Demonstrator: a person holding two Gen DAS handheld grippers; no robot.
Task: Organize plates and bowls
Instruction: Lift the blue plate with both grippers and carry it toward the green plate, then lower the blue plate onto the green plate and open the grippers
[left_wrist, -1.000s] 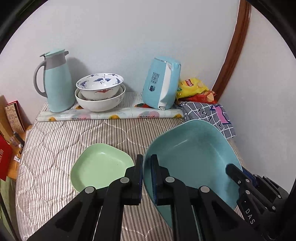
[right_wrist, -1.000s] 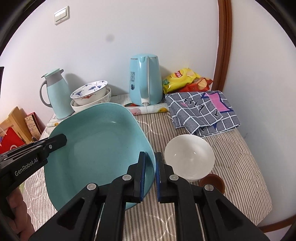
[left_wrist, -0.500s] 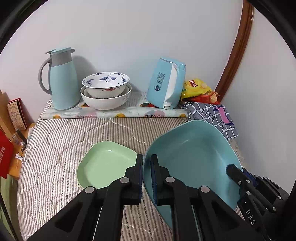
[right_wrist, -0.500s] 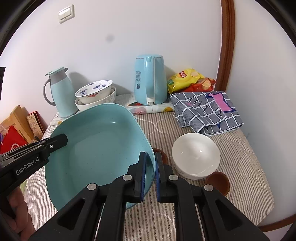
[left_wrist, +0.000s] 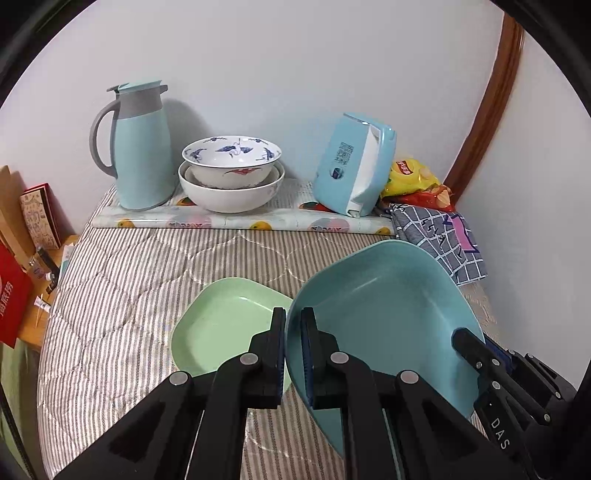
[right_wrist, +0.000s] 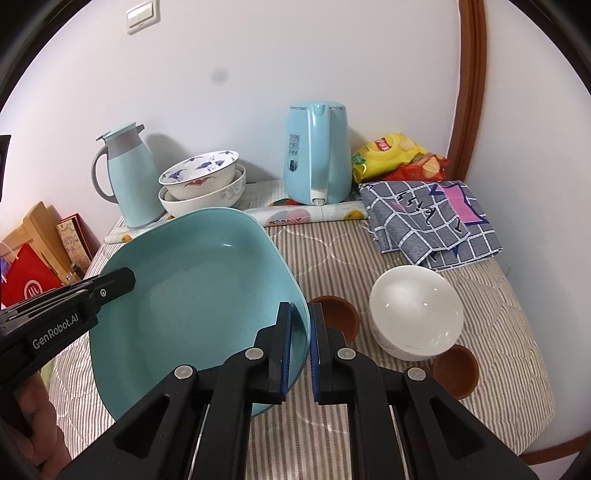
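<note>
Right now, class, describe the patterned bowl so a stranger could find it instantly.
Look along the back wall, between the blue jug and the blue kettle. Two stacked bowls sit there; the patterned bowl is the upper one, painted blue and red, nested in a plainer white bowl.

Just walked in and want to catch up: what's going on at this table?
A person is holding a large teal dish with both grippers: the left gripper and right gripper are each shut on opposite rims. A light green plate lies beside it on the striped cloth. Nearby sit a white bowl and two small brown bowls.
</note>
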